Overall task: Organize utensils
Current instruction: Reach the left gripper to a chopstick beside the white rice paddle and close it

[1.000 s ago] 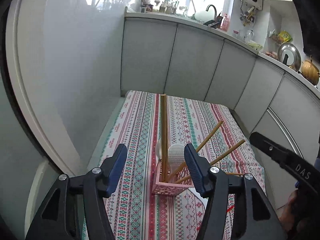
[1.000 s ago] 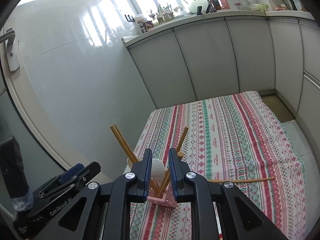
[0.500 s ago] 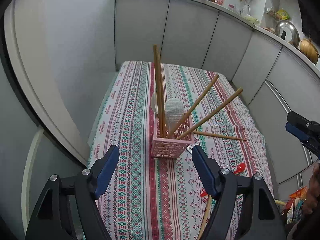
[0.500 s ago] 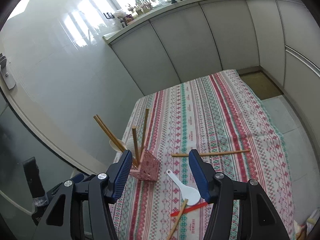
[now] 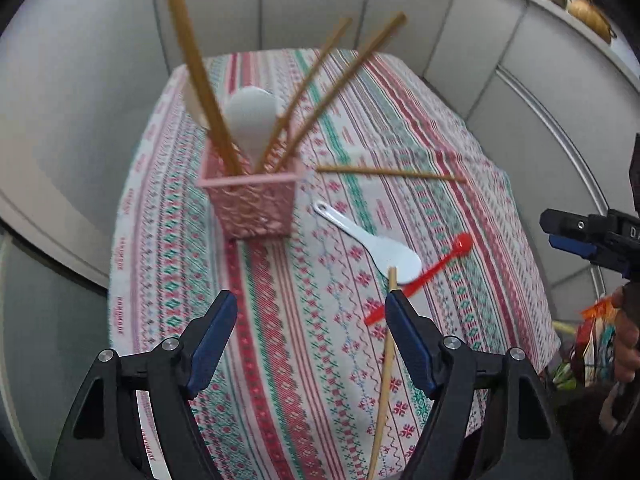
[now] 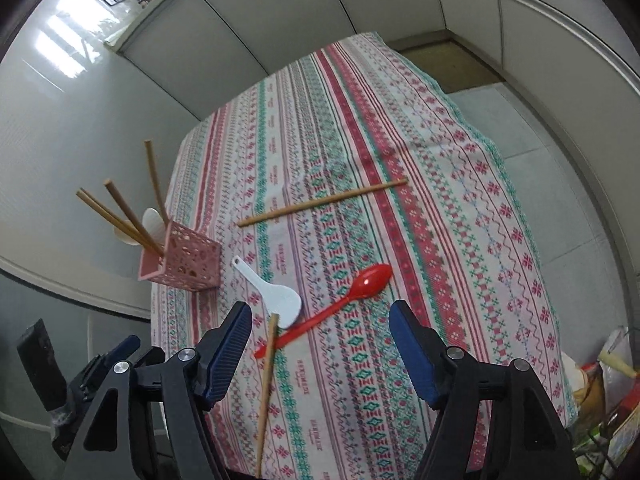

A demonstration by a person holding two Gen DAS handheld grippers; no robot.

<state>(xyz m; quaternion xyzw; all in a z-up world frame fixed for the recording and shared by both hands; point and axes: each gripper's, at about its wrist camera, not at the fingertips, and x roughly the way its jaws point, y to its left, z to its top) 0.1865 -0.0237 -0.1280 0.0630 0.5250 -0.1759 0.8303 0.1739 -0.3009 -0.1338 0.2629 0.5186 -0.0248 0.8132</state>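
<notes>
While both grippers hang above the near part of the bench (image 6: pixel 500 240) with nothing between their fingers, the pink basket (image 5: pixel 252 204) stands ahead of the left gripper (image 5: pixel 308 320), which is spread wide, and to the far left of the right gripper (image 6: pixel 320 328), likewise spread wide. The basket is a square, perforated pink holder, upright on the striped red, green and white tablecloth (image 5: pixel 304 380) near the bench's left edge. Out of it lean four wooden chopsticks (image 5: pixel 196 76), two close together to the left and two fanned to the right, along with two white rice paddles (image 5: pixel 250 116) standing head up; the second is largely hidden behind the chopsticks. On the cloth lie four loose utensils: one chopstick (image 6: pixel 324 202) set crosswise beyond the basket's right side, one white rice paddle (image 6: pixel 268 292) just right of the basket, one red plastic spoon (image 6: pixel 332 308) whose handle passes just beside the paddle's head, and one more chopstick (image 6: pixel 266 392) running toward the near edge, its far tip resting at the paddle's head and crossing the spoon's handle. In the left wrist view that near chopstick passes just inside the left gripper's right finger (image 5: pixel 408 340); whether it touches cannot be told.
</notes>
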